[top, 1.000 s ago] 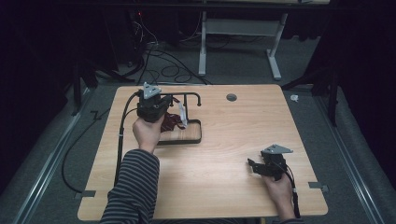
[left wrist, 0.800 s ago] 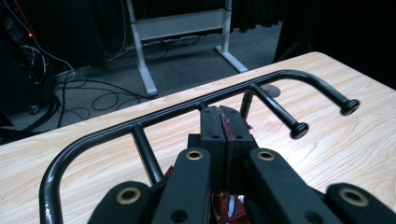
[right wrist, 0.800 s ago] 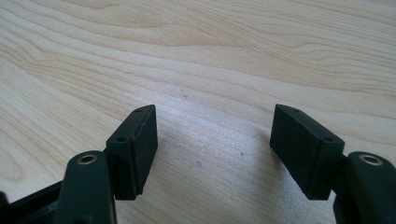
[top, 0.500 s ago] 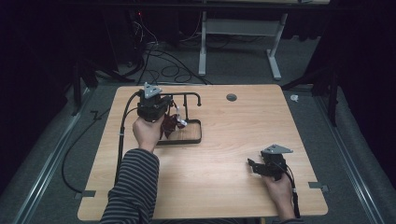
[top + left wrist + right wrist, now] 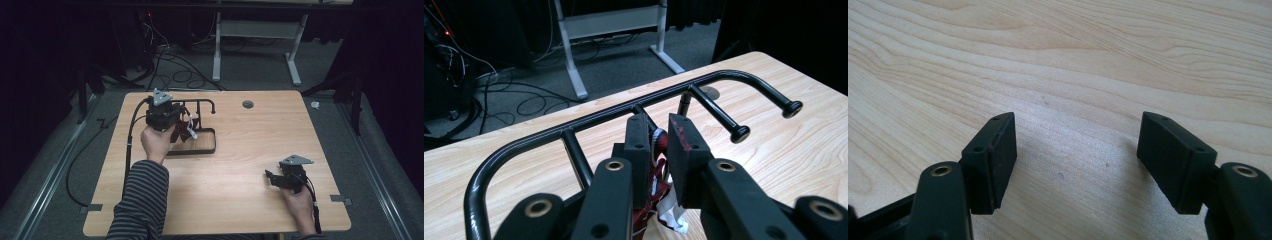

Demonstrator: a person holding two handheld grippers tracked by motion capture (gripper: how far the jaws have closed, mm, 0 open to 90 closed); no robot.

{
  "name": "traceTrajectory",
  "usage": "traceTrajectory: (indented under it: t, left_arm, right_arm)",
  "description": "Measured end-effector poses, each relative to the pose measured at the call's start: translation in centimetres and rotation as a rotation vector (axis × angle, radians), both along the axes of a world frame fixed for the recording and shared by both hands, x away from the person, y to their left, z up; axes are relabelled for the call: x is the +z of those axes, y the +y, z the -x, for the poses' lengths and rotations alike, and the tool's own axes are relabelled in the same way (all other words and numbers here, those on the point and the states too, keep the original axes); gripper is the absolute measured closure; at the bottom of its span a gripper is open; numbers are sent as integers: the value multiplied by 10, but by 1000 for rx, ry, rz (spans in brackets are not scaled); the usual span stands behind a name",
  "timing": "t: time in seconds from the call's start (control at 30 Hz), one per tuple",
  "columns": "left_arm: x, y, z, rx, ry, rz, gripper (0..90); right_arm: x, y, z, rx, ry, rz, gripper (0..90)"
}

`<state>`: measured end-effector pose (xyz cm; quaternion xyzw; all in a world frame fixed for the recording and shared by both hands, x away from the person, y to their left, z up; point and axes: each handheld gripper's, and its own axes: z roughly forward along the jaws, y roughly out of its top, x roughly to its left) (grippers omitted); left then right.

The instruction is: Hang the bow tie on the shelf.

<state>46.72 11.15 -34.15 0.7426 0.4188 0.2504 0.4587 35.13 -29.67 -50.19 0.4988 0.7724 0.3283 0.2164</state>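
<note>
A black metal rack with a low frame and a top rail of short pegs stands at the table's back left. My left gripper is right at that rail, shut on a dark red cloth item with a white strip. In the left gripper view the jaws pinch the red and white cloth just in front of the rail, between two pegs. My right gripper rests low at the table's front right, open, with bare wood between its jaws.
A round grey grommet sits in the wooden table near its far edge. The left gripper's cable trails down the table's left side. Beyond the table are a white desk frame and floor cables.
The red cloth with its white strip has shifted left, closer to the left gripper and the rack's rail. The right gripper has not moved.
</note>
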Motion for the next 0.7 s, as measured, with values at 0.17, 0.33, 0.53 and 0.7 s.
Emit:
traceTrajectory:
  t: [0.17, 0.33, 0.53, 0.7]
  left_arm:
    - [3, 0, 6, -16, -7, -14, 766]
    - [5, 1, 11, -31, -3, -22, 753]
    - [8, 4, 14, -42, -2, -26, 742]
    - [7, 8, 18, -45, 2, -31, 731]
  right_arm:
    - [0, 0, 0, -1, -1, 0, 335]
    - [0, 0, 0, 0, 0, 0, 335]
    - [0, 0, 0, -1, -2, 1, 335]
    - [0, 0, 0, -1, -3, -1, 335]
